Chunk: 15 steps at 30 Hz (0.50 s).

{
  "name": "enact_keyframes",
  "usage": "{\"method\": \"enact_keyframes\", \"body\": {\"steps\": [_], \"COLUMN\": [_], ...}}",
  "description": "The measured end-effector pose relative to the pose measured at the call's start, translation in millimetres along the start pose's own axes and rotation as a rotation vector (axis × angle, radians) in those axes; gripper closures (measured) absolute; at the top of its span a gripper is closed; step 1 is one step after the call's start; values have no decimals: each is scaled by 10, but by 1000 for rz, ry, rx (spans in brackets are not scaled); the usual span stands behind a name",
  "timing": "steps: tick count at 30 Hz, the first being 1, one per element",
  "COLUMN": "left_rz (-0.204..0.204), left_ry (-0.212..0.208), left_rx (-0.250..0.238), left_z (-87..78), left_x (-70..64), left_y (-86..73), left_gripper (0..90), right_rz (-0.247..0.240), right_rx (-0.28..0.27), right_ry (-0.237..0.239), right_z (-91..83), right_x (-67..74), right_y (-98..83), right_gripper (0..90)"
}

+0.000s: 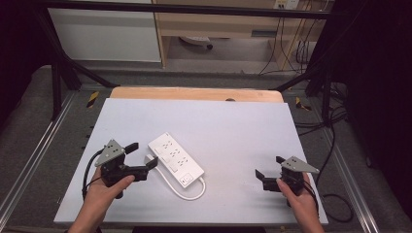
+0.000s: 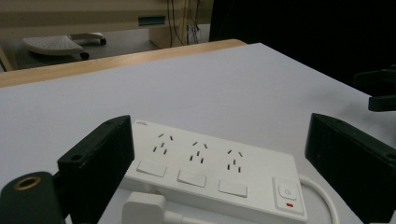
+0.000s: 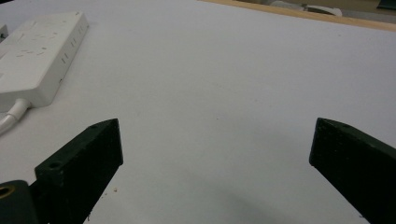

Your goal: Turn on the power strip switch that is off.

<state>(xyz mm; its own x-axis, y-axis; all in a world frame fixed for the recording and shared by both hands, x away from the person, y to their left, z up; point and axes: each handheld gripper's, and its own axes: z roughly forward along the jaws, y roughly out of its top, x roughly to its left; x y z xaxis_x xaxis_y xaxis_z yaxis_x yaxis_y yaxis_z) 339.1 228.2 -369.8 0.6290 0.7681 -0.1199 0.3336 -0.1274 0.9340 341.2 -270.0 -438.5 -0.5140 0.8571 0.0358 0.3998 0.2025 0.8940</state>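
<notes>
- High view, surface: one white table (image 1: 233, 131), bare board with a wooden strip along its far edge.
- High view, item: one white power strip (image 1: 175, 159), lying flat and slantwise at left of centre on the table, three socket groups and a switch at its near end. No container stands on the table; the strip lies directly on the board.
- High view, item: one white cable (image 1: 183, 192), looping from the strip's near end back toward a white plug (image 1: 149, 158) beside the strip's left edge.
- High view, tool: left gripper (image 1: 142, 154), held in the left hand (image 1: 104, 190), just beside the strip's left side, jaws spread wide, nothing between them.
- High view, tool: right gripper (image 1: 270, 166), held in the right hand (image 1: 300, 196), near the table's right edge, well apart from the strip, jaws spread, empty.
- Left gripper view: power strip (image 2: 219, 175) lies ahead between the two parted jaws, neither jaw touching it that can be told; plug (image 2: 144, 207) at the bottom edge; the switch with a red mark sits at the strip's right end. The other gripper (image 2: 380, 88) shows at the far right.
- Right gripper view: jaws wide apart over bare table (image 3: 224, 93); power strip (image 3: 37, 56) at upper left, cable (image 3: 11, 115) leaving its near end.
</notes>
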Motion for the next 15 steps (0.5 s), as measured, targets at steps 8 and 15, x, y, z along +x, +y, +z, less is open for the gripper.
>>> {"method": "enact_keyframes", "body": {"steps": [8,15], "left_rz": [11,18], "left_ry": [-9,-13], "left_rx": [20,22], "left_z": [78,116], "left_x": [-19,-24], "left_y": [-23,-31], "left_gripper": [82,87], "right_rz": [-2,-4], "right_rx": [3,3], "right_ry": [0,-2], "right_z": [-2,-5], "right_x": [0,-1], "right_y": [-1,-2], "right_gripper": [32,32]}}
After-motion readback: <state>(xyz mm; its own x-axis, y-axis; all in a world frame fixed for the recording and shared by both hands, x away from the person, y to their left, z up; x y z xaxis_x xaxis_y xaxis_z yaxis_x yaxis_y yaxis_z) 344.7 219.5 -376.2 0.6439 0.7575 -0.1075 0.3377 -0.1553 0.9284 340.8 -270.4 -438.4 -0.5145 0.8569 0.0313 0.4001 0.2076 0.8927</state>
